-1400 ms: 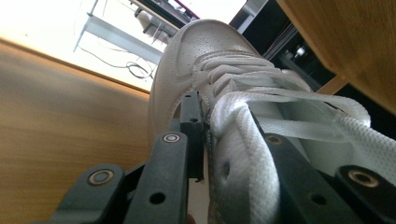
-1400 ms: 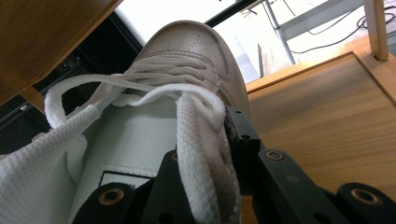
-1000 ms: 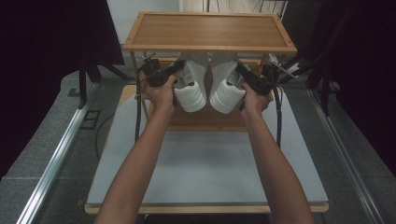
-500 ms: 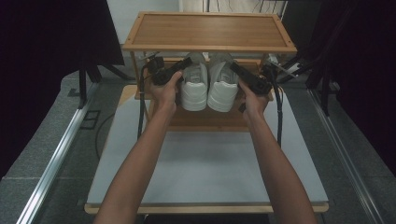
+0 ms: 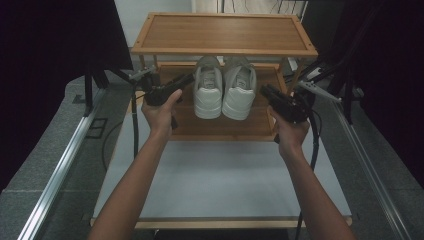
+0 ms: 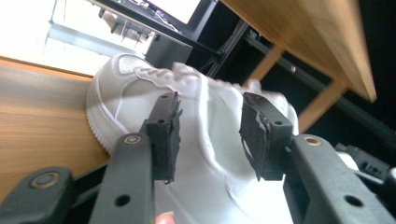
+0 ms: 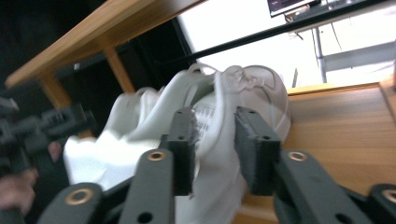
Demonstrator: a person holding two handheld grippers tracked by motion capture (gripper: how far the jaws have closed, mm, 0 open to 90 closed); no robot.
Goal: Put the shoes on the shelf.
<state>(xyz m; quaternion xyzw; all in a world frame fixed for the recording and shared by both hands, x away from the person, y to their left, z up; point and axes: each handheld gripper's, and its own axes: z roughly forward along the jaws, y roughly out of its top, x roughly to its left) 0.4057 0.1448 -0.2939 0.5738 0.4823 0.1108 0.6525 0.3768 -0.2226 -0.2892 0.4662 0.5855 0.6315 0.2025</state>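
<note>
Sneakers, a white pair [image 5: 224, 92], now stand side by side on the lower shelf [image 5: 220, 127] of the wooden rack [image 5: 225, 32], toes toward the shelf's front edge, heels partly hidden under the top board. A second ago each was held tilted in a gripper; half a second ago they were level and together. Both grippers have since withdrawn. The left gripper [image 5: 170, 90] sits off the pair's left side, its jaws apart and empty, as its own view [image 6: 210, 135] confirms. The right gripper [image 5: 280, 102] sits off the right side, also parted with nothing between the pads [image 7: 215, 149]. Placement appears complete. The shoes look clean, laced, touching along their inner sides.
</note>
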